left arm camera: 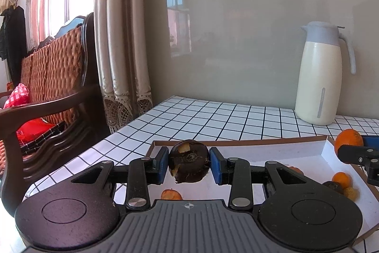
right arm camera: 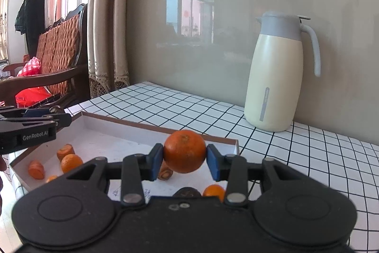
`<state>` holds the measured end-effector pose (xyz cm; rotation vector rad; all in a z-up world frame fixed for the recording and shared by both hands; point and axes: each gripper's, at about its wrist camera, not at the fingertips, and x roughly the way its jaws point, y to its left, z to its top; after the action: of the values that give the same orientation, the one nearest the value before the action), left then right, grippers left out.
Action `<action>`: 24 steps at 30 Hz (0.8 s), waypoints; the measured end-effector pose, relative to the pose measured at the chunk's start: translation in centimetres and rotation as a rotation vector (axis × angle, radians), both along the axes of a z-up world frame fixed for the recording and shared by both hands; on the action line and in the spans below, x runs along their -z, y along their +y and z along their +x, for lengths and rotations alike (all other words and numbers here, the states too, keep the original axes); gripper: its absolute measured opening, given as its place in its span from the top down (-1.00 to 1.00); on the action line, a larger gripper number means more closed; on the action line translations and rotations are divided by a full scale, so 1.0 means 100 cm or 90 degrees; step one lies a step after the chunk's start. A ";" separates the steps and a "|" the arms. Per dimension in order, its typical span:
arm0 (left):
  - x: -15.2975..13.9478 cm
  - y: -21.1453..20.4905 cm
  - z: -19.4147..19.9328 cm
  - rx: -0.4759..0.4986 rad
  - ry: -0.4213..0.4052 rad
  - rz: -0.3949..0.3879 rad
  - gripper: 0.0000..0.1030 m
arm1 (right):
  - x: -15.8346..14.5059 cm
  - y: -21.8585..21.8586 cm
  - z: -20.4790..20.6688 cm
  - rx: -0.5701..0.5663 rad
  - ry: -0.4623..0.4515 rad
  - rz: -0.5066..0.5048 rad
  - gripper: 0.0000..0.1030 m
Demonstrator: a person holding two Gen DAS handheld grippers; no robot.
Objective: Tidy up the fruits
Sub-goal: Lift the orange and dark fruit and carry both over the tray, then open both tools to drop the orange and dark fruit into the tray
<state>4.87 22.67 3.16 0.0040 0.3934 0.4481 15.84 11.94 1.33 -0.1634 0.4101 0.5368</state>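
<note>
1. Left claw (left arm camera: 189,164): closed on a dark brown fruit (left arm camera: 188,161), pads pressing both its sides, held clear above the left end of the tray (left arm camera: 284,148).
2. Right claw (right arm camera: 184,158): closed on an orange (right arm camera: 184,151), held above the right end of the tray.
3. Step in hand, as judged: carrying, one fruit per claw. Drop-off place not in view.
4. Next move, as judged: keep both grips firm, keep the claws well apart, lower each fruit before release to prevent rolling.
5. Tray: shallow white box near the front edge of the desk (right arm camera: 189,108). Contents: small oranges (right arm camera: 71,162), cut orange-coloured pieces (right arm camera: 36,169), one more dark fruit (right arm camera: 187,192).
6. Jug (right arm camera: 274,77): upright at the back edge of the desk, against the wall, well apart from the tray.
</note>
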 end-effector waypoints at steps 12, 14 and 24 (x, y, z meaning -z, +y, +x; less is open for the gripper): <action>0.006 0.001 0.019 0.008 0.015 0.002 0.27 | 0.007 0.004 0.022 0.003 0.017 -0.007 0.40; 0.007 0.001 0.023 0.011 0.018 0.003 0.27 | 0.008 0.004 0.027 0.004 0.022 -0.005 0.40; 0.010 -0.009 0.037 0.014 0.018 0.020 0.23 | 0.013 0.009 0.039 -0.006 0.037 -0.016 0.36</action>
<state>8.56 21.74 2.18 0.0457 0.4133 0.4322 19.78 12.85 0.08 -0.1737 0.4732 0.5467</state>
